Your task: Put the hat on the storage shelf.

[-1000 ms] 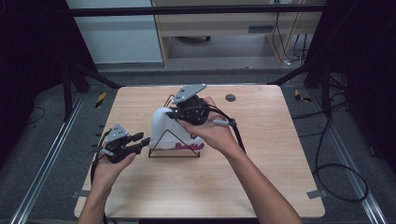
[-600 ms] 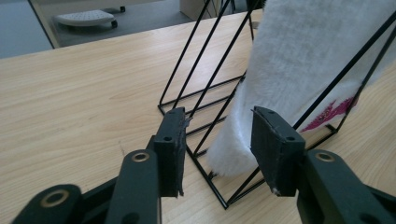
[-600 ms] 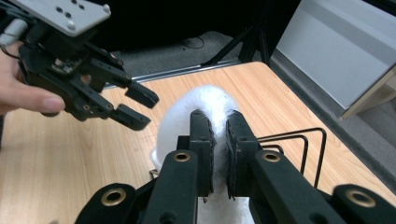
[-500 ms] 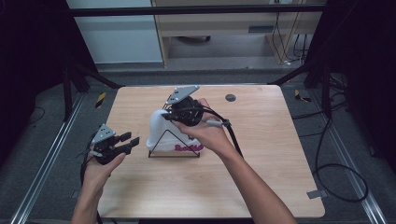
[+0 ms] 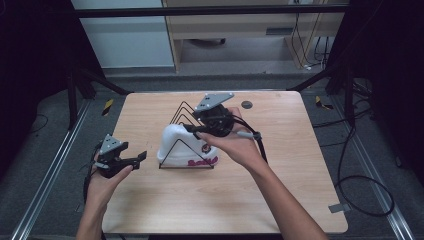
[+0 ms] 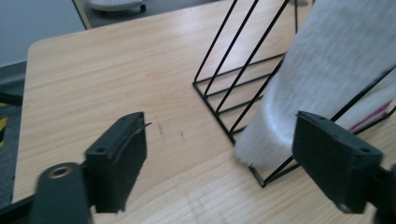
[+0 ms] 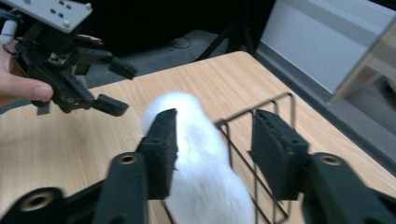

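Right gripper [image 5: 189, 128]: jaws parted, held over the top of the white object, one pad close against its upper edge and the other out over the rack wires; whether either pad presses it cannot be told
Left gripper [image 5: 141, 157]: jaws wide apart, gripping nothing, held at the table's left edge and pointing toward the rack, well apart from it
White object [image 5: 186, 146]: a pale, rounded, soft-looking thing with red print low on its near face, standing in the rack at mid-table (the print is too small to read)
Its lie: long axis runs left to right across the table in the high view; its flat base is down and its rounded top is up
Wire rack [image 5: 181, 111]: black, triangular frames in a row; the nearest frame crosses in front of the white object, and empty frames stand behind it
Table [image 5: 280, 190]: light wood, bare in front of the rack
Dark disc [image 5: 246, 104]: small and round, lying near the far edge, well apart from the rack
In the way: the rack wires close around the object's near face
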Tool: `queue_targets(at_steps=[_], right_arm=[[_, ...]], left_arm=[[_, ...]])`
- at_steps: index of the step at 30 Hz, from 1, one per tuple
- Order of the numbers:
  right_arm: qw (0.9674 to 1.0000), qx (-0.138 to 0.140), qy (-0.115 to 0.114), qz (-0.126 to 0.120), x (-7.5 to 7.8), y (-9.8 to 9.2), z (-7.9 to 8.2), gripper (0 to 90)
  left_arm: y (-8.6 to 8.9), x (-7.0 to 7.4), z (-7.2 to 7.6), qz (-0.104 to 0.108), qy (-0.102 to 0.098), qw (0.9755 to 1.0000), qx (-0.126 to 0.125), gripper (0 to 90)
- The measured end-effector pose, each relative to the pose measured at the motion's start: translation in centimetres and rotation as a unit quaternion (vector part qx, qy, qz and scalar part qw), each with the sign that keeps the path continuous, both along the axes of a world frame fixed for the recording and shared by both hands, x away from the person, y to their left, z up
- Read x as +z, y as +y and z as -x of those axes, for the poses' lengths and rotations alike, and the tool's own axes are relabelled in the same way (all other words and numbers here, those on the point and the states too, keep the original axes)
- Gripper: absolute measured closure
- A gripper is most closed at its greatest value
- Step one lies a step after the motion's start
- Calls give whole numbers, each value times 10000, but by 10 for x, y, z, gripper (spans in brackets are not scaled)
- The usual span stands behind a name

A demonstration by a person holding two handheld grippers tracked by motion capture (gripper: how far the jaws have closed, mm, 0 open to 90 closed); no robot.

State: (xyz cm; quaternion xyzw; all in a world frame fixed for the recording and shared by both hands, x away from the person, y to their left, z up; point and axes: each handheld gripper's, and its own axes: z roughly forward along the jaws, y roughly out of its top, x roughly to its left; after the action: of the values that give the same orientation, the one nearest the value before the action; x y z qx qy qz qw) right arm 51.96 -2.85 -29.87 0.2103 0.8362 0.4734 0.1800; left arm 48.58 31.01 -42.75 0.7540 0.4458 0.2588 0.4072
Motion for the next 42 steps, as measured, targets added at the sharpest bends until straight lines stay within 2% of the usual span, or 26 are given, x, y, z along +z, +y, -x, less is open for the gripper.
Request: queue_targets(at_steps=[1, 2, 3, 4, 6, 7, 8, 10, 11, 18, 19, 21, 22, 27, 28, 29, 30, 31, 32, 33, 36, 40, 41, 42], right_arm=[[9998, -171, -29, -54, 1, -12, 4, 426], [9995, -316, -64, -46, 0, -18, 5, 393], [9995, -316, -64, -46, 0, -18, 5, 393], [9986, -510, -88, -60, -4, -32, 8, 356], [9973, -733, -57, -44, -10, -45, 9, 316], [9973, -733, -57, -44, -10, -45, 9, 316], [9959, -901, -6, -65, -17, -58, 11, 286], [9953, -965, -9, -57, -19, -63, 11, 272], [9934, -1143, 55, -81, -28, -76, 14, 251], [9886, -1485, 216, -96, -54, -107, 20, 179], [9867, -1598, 310, -52, -63, -117, 21, 166], [9855, -1665, 337, -59, -67, -122, 22, 160], [9833, -1764, 437, -83, -77, -132, 24, 137], [9796, -1912, 612, -77, -97, -149, 29, 106], [9788, -1931, 675, -81, -103, -153, 30, 104], [9772, -1969, 787, -51, -116, -160, 34, 101], [9772, -1969, 787, -51, -116, -160, 34, 101], [9745, -2043, 925, -17, -129, -166, 37, 97], [9735, -2068, 973, 4, -136, -169, 39, 97], [9735, -2068, 973, 4, -136, -169, 39, 97], [9693, -2174, 1147, 46, -155, -178, 43, 93], [9615, -2372, 1377, 155, -178, -189, 47, 92], [9575, -2469, 1481, 189, -188, -193, 48, 92], [9559, -2519, 1497, 191, -192, -195, 47, 93]], left_arm=[[1, -6, -1, -84, 90, 9999, 38, 101], [2, -9, -1, -79, 111, 9999, 55, 96], [2, -9, -1, -79, 111, 9999, 55, 91], [2, -12, -2, -87, 127, 9999, 73, 87], [3, -18, -2, -143, 186, 9997, 110, 79], [4, -21, -2, -178, 201, 9996, 93, 79], [4, -23, -2, -178, 228, 9995, 85, 72], [5, -28, -4, -255, 303, 9992, 89, 71], [6, -29, -4, -260, 316, 9991, 111, 71], [4, -44, -4, -420, 517, 9978, 11, 69], [3, -46, -4, -451, 536, 9975, 12, 66], [3, -49, -5, -504, 577, 9971, 18, 66], [2, -50, -5, -528, 593, 9968, 10, 65], [1, -57, -5, -580, 686, 9960, 3, 64], [0, -58, -5, -568, 693, 9960, 0, 63], [0, -59, -5, -573, 704, 9959, -6, 61], [0, -59, -5, -573, 704, 9959, -6, 61], [-1, -60, -6, -615, 757, 9952, -3, 60], [-1, -61, -6, -645, 767, 9950, -3, 60], [-1, -61, -6, -645, 767, 9950, -3, 59], [-3, -62, -6, -656, 763, 9949, -14, 57], [-1, -67, -6, -650, 812, 9946, 23, 55], [0, -68, -6, -635, 831, 9945, 44, 55], [1, -69, -7, -624, 844, 9945, 60, 55]])
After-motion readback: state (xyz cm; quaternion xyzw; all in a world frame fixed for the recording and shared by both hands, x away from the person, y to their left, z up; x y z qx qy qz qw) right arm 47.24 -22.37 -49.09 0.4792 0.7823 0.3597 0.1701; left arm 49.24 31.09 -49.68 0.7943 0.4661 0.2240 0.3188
